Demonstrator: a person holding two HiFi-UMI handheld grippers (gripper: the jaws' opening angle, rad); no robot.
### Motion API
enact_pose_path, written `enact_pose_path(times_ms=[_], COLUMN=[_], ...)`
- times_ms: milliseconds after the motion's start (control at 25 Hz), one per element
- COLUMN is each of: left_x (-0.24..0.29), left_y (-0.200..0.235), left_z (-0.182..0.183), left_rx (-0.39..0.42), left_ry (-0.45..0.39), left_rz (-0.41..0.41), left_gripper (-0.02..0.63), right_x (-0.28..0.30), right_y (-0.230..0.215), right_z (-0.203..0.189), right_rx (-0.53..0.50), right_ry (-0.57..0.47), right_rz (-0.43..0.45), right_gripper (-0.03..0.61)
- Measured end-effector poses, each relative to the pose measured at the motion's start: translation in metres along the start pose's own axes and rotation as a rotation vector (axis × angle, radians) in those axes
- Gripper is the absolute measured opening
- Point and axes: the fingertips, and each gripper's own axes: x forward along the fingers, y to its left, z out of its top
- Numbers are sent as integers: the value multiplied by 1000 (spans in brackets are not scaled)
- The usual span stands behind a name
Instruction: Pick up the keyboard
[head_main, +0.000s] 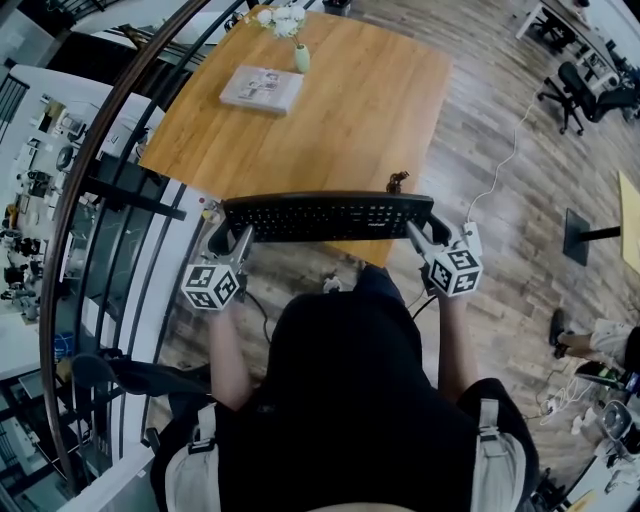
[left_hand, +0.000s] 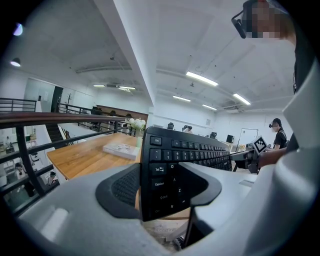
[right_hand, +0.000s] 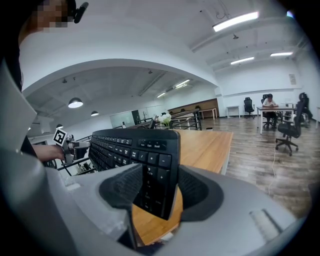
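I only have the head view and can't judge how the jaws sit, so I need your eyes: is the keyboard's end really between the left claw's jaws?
Observer: Yes. In the left gripper view the left claw has the Tab and Caps Lock end of the keyboard between its jaws, one pad on the back, the other over the keys.
Operator: And the right side?
Observer: The right gripper view shows the right claw clamped across the other end the same way.
Operator: Is the keyboard lying flat?
Observer: No, it is tipped up steeply, and the wooden table shows under its lower edge.
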Motion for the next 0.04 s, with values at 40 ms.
enact_pose_path(times_ms=[40], left_x=[0], left_y=[-1], left_z=[0], left_rx=[1], left_ry=[1], left_rz=[0], left_gripper=[242], right_x=[-1], right_y=[-1], right_z=[0], right_rx=[1], right_ry=[-1], right_rz=[-1], right_gripper=[227])
